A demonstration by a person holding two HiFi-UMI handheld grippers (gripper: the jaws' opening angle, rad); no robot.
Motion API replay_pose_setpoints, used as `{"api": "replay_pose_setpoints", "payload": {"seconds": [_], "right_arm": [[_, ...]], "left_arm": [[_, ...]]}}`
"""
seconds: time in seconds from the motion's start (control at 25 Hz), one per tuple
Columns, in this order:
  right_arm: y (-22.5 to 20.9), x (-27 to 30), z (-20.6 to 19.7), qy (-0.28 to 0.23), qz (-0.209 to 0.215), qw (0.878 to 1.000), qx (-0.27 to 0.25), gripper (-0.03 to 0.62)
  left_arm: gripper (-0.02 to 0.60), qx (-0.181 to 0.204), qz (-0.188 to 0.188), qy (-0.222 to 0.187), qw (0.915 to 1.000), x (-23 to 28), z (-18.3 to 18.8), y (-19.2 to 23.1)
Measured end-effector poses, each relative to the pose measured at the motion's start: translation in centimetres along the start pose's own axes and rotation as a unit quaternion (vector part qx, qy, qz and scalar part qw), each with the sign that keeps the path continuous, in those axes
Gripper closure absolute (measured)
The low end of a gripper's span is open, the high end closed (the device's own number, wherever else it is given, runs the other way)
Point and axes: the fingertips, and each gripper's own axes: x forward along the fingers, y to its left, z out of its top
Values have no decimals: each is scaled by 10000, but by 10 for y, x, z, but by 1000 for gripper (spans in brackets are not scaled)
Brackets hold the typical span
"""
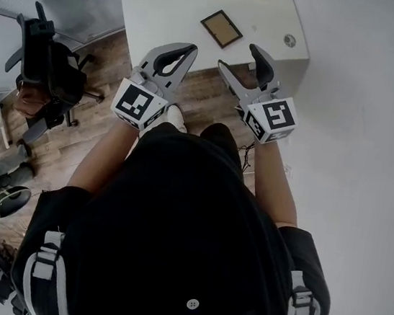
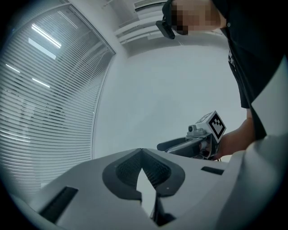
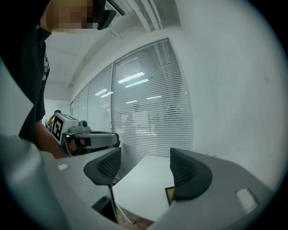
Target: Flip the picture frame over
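Head view: frame [image 1: 221, 28] lies flat on the table [image 1: 160, 2], just beyond the left gripper [image 1: 189, 49] and right gripper [image 1: 238, 57].
Left gripper view: jaws pressed together, nothing between.
Right gripper view: jaws wide apart, empty; frame corner shows beside one jaw.

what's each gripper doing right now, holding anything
Left gripper: shut, nothing in it.
Right gripper: open, empty, not touching the picture frame.
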Motion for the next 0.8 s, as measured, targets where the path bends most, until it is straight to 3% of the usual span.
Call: {"api": "replay_pose_setpoints", "payload": {"seconds": [0.36,0.8], "right_arm": [[-46,39,-17,171,317,9993,98,256],[-112,93,-27,600,1266,9901,32,256]], "left_arm": [[576,-92,426,82,9990,36,-14,37],[576,-182,1634,148,9863,88,-14,67]]}}
